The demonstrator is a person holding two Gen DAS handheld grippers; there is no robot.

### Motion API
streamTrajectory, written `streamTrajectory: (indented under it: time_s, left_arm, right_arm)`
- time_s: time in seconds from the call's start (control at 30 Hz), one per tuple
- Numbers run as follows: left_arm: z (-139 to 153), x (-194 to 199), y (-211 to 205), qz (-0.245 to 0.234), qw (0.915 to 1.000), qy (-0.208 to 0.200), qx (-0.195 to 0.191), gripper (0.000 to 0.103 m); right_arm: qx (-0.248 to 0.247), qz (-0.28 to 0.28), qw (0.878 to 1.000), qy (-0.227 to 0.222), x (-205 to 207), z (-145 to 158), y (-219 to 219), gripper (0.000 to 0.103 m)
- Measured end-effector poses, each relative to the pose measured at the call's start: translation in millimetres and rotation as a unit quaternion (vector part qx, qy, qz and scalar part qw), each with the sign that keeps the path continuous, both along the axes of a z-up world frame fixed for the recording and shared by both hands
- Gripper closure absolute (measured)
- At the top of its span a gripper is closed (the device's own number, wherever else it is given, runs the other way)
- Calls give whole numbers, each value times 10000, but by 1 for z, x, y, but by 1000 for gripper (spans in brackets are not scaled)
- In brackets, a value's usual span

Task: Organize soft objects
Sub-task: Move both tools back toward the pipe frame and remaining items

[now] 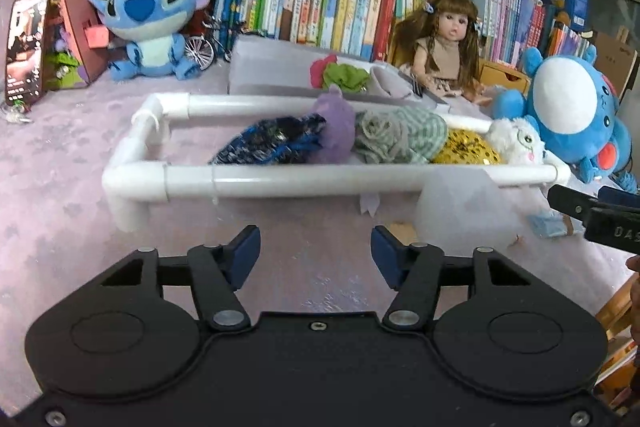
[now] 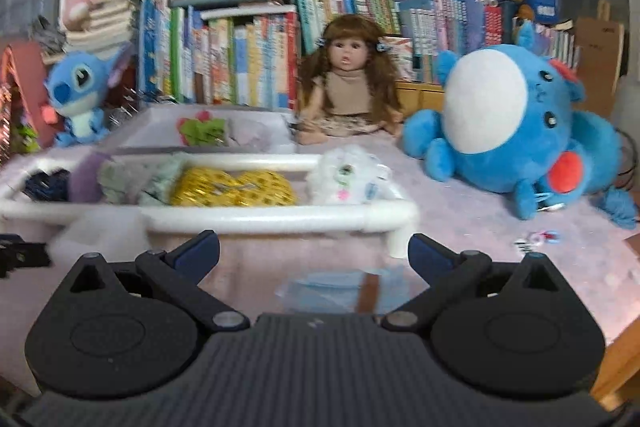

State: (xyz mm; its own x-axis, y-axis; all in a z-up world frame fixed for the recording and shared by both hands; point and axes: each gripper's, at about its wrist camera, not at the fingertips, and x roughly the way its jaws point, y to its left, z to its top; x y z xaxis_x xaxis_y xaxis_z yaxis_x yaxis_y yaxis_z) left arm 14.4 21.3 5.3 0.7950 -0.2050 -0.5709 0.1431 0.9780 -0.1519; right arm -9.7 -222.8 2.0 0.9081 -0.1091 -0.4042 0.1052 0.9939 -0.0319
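Centre of the left wrist view: a white pipe-framed tray holds a row of soft objects. Left to right lie a dark blue knit, purple plush, green checked cloth, gold sequinned piece and white fluffy toy, touching one another.

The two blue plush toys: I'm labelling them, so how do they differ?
The big-eared blue plush sits upright beside the books; the round blue plush with the white oval patch lies tipped by the doll. The first is slimmer, the second bulkier. Both sit outside the white pipe frame.
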Motion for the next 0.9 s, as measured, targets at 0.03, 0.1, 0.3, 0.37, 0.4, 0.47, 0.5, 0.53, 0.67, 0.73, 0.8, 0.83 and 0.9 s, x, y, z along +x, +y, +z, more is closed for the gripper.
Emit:
streamTrajectory:
  time_s: [0.03, 0.1, 0.3, 0.37, 0.4, 0.47, 0.5, 0.53, 0.67, 0.73, 0.8, 0.83, 0.9]
  left_arm:
    - [-1, 0, -2, -6, 10000, 24, 19, 45]
    - [-2, 1, -9, -41, 9999, 54, 81, 45]
    - [-5, 4, -26, -185, 9997, 165, 29, 44]
    - [-6, 6, -32, -251, 9995, 171, 30, 44]
    - [-6, 6, -35, -279, 9995, 159, 47, 44]
    - [-7, 8, -41, -310, 9994, 152, 76, 44]
    - [-7, 8, -42, -306, 9994, 153, 85, 44]
    - [-7, 10, -44, -299, 9994, 152, 85, 44]
    - [-8, 13, -46, -273, 9995, 145, 74, 45]
    - [-9, 14, -46, -235, 9996, 138, 83, 46]
    - [-10, 16, -47, -205, 9997, 139, 86, 46]
    - [-10, 16, -47, -194, 9997, 136, 105, 46]
    - [-11, 16, -49, -156, 9996, 102, 197, 45]
  right_arm:
    - [-33, -38, 10000, 29, 1, -2, -2, 0]
    - [19, -141, 9998, 110, 2, -6, -6, 0]
    - [12, -309, 9992, 234, 4, -15, -11, 0]
    - [-41, -336, 9991, 267, 5, -17, -12, 0]
    - [-55, -353, 9989, 293, 5, -19, -12, 0]
    - [-65, -366, 9987, 359, 8, -21, -13, 0]
    - [-74, -369, 9985, 397, 9, -22, -14, 0]
    - [-93, -379, 9983, 438, 10, -23, -14, 0]
    - [-133, -363, 9979, 513, 11, -28, -13, 0]
    - [-92, -333, 9978, 557, 14, -30, -13, 0]
    - [-74, -313, 9976, 608, 15, -32, -12, 0]
    - [-78, -295, 9976, 622, 17, -32, -11, 0]
    - [-121, -253, 9977, 616, 18, -33, -9, 0]
